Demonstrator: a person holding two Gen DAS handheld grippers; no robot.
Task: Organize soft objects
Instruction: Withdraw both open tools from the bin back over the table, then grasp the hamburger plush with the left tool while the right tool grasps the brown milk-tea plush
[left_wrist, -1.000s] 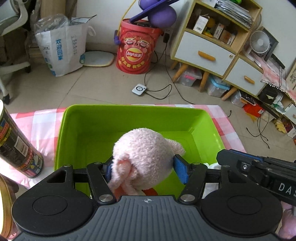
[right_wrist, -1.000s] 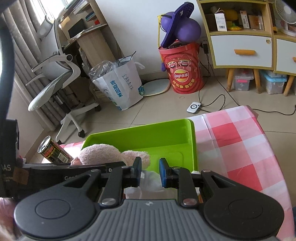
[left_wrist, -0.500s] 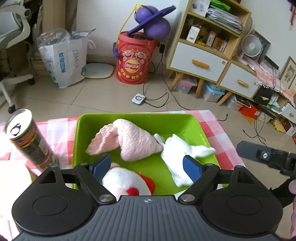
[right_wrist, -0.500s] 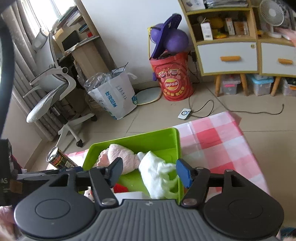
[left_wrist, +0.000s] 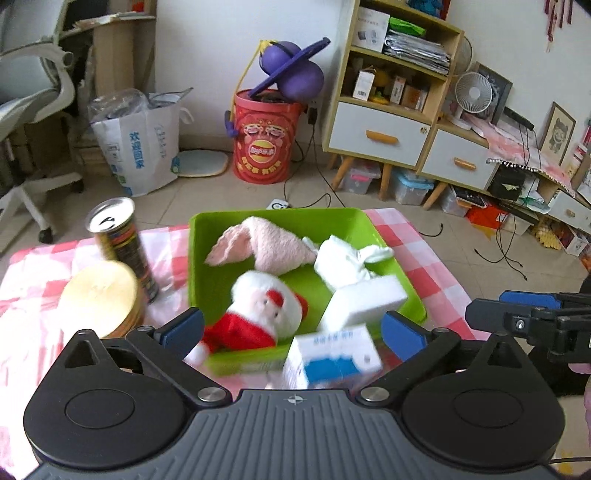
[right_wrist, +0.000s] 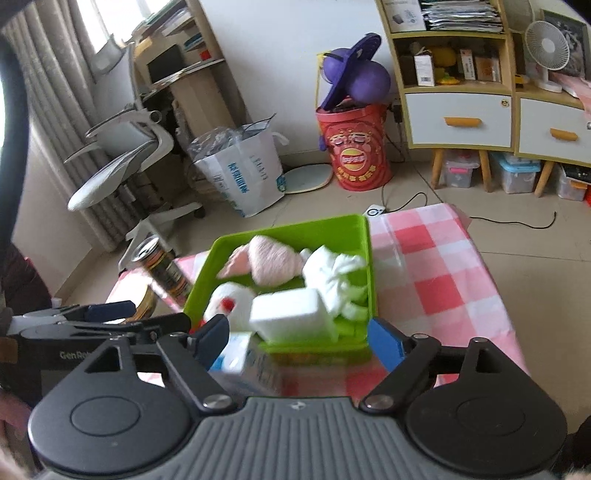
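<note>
Dropped since a second earlier: pink plush (left_wrist: 264, 244) and white cloth (left_wrist: 345, 260), resting in green bin (left_wrist: 197, 273) beside Santa toy (left_wrist: 264, 308) and sponge (left_wrist: 364, 301). Pulled back, left claw (left_wrist: 291, 328) and right claw (right_wrist: 295, 338), wide open, empty. Sorting probably nearly finished.

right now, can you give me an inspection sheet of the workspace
surface: pink-and-white checked tablecloth.
job's things: green plastic bin holds pink plush, white cloth, Santa plush, white foam block.
clutter: tall printed can, gold round tin, blue-and-white box, blurred.
grippers: left gripper and right gripper open, holding nothing.
cables: black cable across the floor tiles.
surroundings: red Lay's bucket, white paper bag.
</note>
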